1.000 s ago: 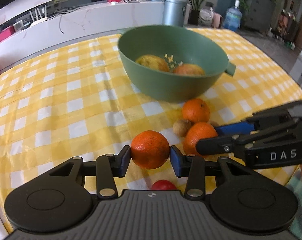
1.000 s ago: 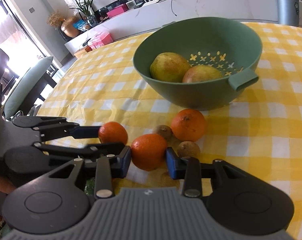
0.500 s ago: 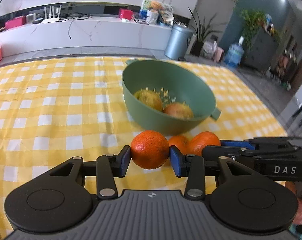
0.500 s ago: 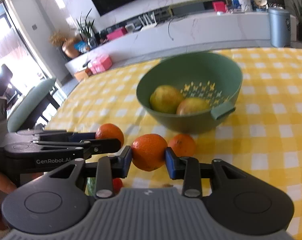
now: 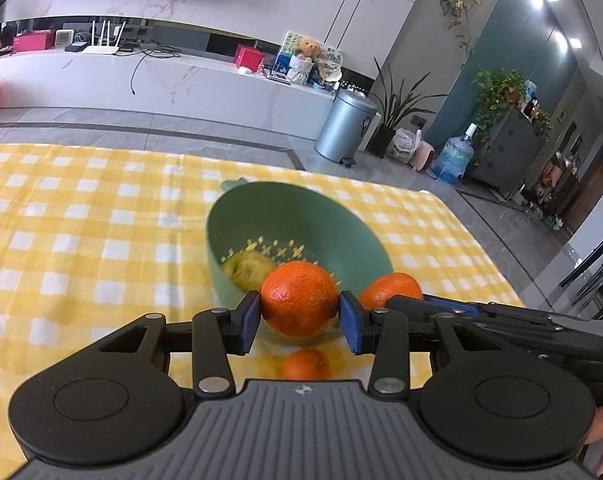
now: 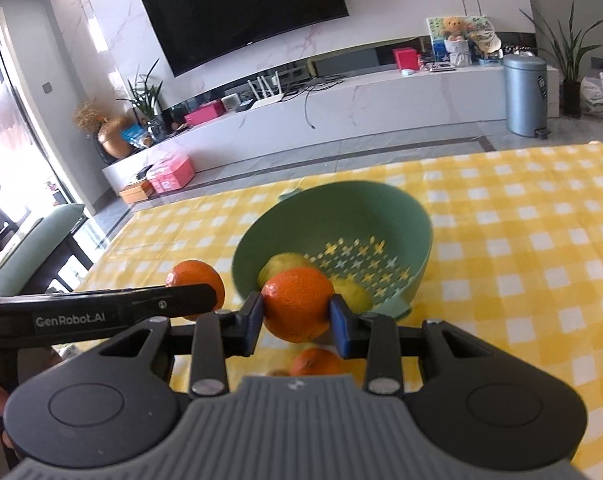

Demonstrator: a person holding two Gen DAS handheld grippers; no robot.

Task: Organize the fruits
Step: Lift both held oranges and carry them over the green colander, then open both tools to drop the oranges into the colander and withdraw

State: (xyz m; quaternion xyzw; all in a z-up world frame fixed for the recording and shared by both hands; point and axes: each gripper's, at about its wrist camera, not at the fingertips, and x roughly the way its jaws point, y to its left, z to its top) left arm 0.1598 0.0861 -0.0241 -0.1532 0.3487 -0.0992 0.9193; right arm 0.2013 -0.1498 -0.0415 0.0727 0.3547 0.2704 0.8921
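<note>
Left gripper has its jaws clamped on an orange, blue pads pressed to both sides of the fruit, which is held up in the air in front of the green colander bowl. Right gripper likewise has its jaws closed on a second orange, carried above the near rim of the same bowl. In the left wrist view the right gripper's orange shows just to the right, behind its black fingers; in the right wrist view the left gripper's orange shows to the left, partly hidden by the arm marked GenRobot.AI. Bowl sits on the yellow and white checked tablecloth, near the far middle of the table, with 2 yellow-green fruits inside, one a pear, next to the cross-shaped drain holes. 1 more orange lies on the cloth, near side of the bowl, below the held fruit. Beyond the table: a grey pedal bin, a white marble-look console, a wall-mounted TV
</note>
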